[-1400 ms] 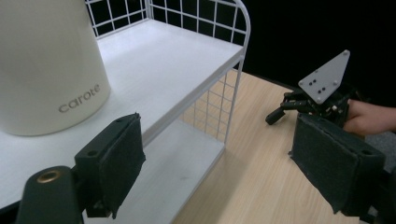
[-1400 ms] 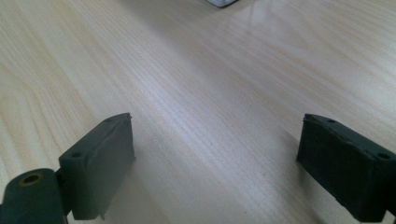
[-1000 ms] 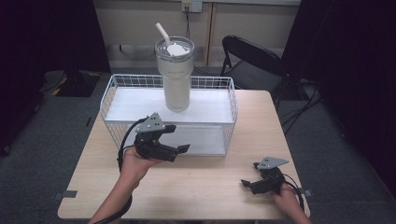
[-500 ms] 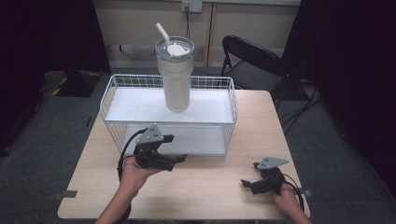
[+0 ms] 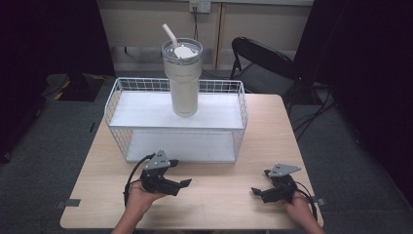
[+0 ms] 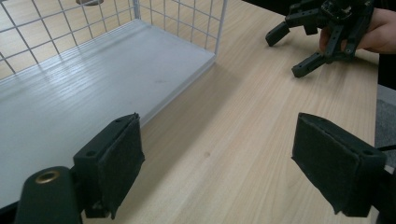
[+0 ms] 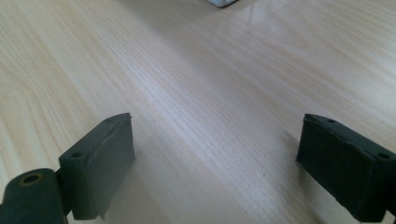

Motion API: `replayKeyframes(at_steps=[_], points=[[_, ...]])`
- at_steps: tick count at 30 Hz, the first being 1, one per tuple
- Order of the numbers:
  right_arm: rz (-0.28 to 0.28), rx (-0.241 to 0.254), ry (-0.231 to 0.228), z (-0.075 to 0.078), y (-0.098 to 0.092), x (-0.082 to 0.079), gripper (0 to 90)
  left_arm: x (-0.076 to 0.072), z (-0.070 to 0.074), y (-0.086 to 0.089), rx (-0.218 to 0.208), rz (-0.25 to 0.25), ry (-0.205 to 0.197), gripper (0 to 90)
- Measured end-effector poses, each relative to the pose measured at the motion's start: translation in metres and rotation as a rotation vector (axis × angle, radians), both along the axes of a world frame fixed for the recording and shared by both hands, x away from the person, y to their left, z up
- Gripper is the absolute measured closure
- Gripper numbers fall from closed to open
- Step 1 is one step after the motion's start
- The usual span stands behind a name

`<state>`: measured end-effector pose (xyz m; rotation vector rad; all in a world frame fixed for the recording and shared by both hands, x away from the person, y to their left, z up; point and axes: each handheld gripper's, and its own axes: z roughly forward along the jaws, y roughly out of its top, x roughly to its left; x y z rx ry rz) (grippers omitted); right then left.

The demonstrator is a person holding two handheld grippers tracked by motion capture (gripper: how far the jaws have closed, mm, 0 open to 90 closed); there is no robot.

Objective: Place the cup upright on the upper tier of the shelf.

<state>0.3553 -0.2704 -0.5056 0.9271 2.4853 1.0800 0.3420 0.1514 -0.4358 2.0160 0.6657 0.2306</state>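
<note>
The left tongs [image 5: 181, 185] sit low over the tabletop [image 5: 219, 195], held in the person's left hand [image 5: 141, 197], with their jaws wide apart and nothing between them. In the left gripper view the two black pads [image 6: 116, 161] frame bare wood, and the lower shelf [image 6: 70, 88] of the white wire basket [image 5: 117, 105] lies just ahead and to the left of them — its corner post close beyond the left jaw.

The right tongs [image 5: 258, 192] rest near the tabletop's near right edge, well apart from the left ones, gripped by the right hand [image 5: 298, 208]. Their jaws also stand wide apart and hold nothing; the right gripper view shows plain wood grain between the pads [image 7: 100, 161], with a white corner of the basket far ahead at the top edge. From the left tongs, the right tongs [image 6: 306, 44] show farther off to the front right, jaws spread.

The tumbler [image 5: 182, 78] — a tall cream cup with a clear lid and a straw [image 5: 169, 35] — stands upright on the basket's upper shelf, well beyond both tongs, farther ahead of the left pair than of the right, and touched by neither.
</note>
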Motion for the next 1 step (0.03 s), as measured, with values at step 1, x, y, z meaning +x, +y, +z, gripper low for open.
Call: replayKeyframes(at_steps=[1], points=[[0.000,0.000,0.000,0.0000,0.0000,0.0000,10.0,-0.0004,-0.0003,-0.0002,0.005,0.001,-0.002,15.9]])
